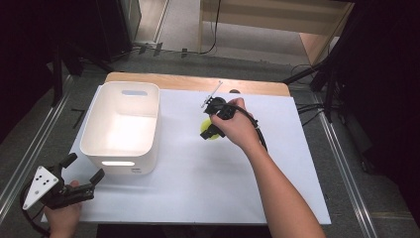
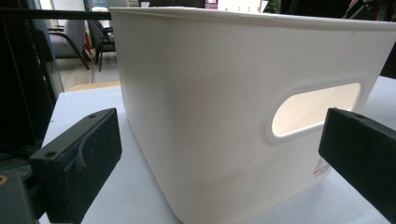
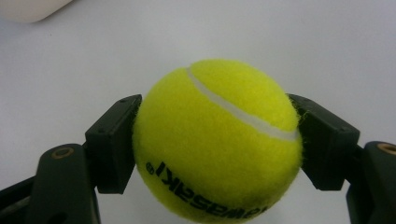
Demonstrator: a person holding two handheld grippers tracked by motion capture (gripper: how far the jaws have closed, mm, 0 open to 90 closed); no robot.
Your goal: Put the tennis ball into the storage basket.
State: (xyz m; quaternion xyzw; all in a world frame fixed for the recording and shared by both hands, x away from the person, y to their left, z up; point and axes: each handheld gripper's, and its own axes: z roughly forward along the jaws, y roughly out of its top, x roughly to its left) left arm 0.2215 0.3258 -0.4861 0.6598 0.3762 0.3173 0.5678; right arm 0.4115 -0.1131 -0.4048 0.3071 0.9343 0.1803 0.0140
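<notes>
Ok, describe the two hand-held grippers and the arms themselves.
Both grippers are black with blocky, flat-faced jaws. The left gripper carries a grey three-cornered plate with dark dots; the right gripper trails a black cable along the forearm. Both forearms are bare, no sleeves showing.

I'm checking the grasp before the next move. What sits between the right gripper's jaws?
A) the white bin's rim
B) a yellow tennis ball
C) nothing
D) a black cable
B: in the right gripper view both pads of the right gripper press against the yellow tennis ball.

grey carpet floor (image 1: pixel 247 34), wooden furniture (image 1: pixel 277 17)
</notes>
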